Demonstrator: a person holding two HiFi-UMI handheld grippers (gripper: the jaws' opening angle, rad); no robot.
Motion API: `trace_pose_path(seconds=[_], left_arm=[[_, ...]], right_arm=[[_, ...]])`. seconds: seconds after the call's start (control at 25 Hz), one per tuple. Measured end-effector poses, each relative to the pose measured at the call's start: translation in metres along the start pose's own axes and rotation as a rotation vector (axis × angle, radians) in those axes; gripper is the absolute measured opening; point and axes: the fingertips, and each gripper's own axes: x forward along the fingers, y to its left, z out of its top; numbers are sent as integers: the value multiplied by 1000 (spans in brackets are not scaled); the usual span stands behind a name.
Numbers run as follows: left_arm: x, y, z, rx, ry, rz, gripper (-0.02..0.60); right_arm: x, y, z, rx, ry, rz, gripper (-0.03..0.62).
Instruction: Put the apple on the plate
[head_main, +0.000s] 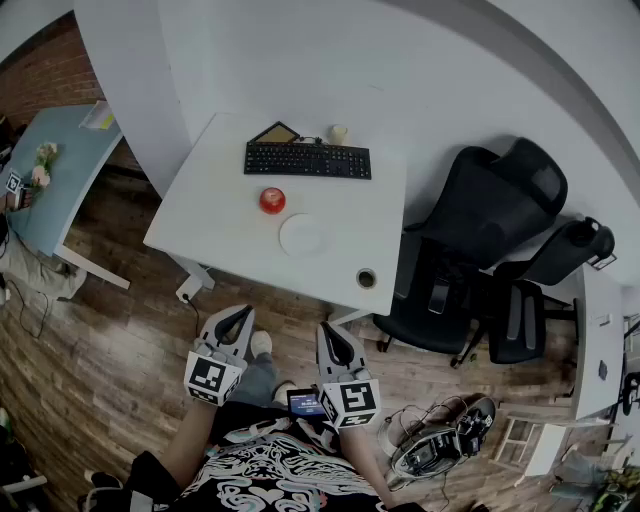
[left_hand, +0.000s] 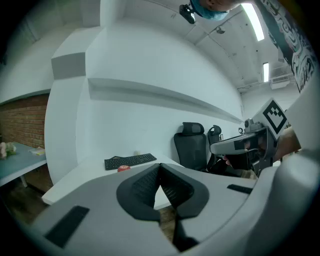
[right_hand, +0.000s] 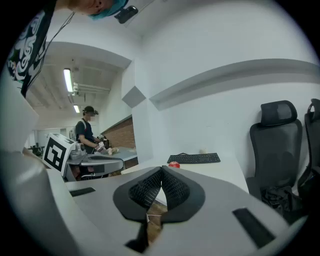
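Jaws on both sides are pressed together w/ nothing between them: left gripper (left_hand: 160, 169) and right gripper (right_hand: 161, 172) each show the ribbed pads meeting tip to tip. Both are held close to the person's body, aimed roughly level at the counter (head_main: 215, 225) and well apart from it. Prob. a ready stance, approach not begun.

Apple (head_main: 272, 200) sits on the counter just beside the plate (head_main: 301, 235), not on it, w/ the keyboard (head_main: 307, 159) behind. It's a short hop btw the two, so the layout looks deliberate. Either gripper would need to spread before a grab.

Writing: none legible. Only black-and-white square marker patterns on the gripper cubes, no brand readable on the keyboard, shirt print too swirly to read.
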Motion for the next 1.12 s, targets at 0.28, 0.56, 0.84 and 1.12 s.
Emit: trace_pose_path(seconds=[0.28, 0.56, 0.84, 1.12], left_arm=[[-44, -14, 21, -90, -95, -38, 13], [-59, -15, 25, -35, -105, -6, 13], [-72, -26, 34, -13, -123, 30, 14], [-67, -29, 37, 0, -123, 18, 14]], right_arm=[[-40, 15, 5, 18, -5, -9, 28], [-56, 12, 4, 50, -25, -26, 28], [-77, 21, 9, 118, -107, 26, 28], [-77, 19, 21, 122, -171, 60, 28]])
